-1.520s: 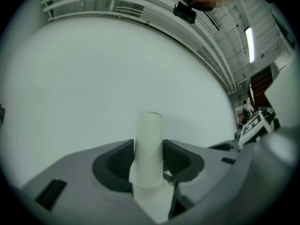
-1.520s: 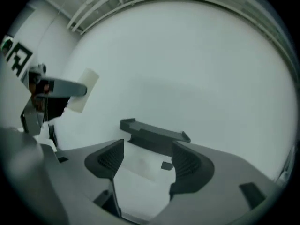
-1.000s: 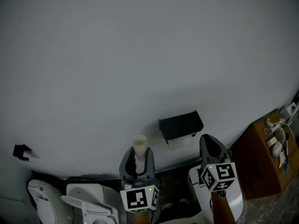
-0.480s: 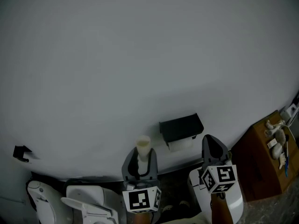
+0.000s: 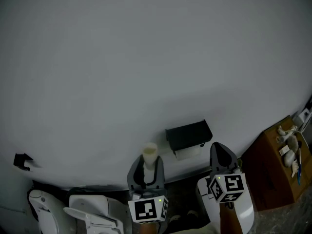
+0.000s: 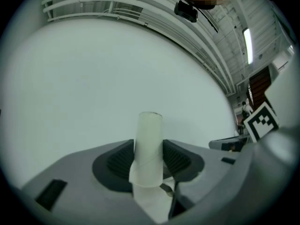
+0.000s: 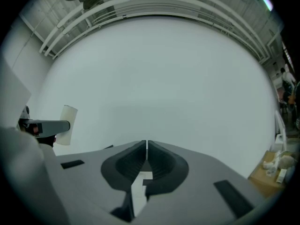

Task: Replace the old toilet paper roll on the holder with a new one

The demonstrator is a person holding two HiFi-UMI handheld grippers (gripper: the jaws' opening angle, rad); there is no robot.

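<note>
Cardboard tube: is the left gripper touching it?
Touching. In the left gripper view, the left gripper squeezes the cardboard tube between its pads.

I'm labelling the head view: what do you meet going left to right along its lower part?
The toilet, left claw gripping a cardboard tube, black paper holder on the wall, shut right claw, brown box.
</note>
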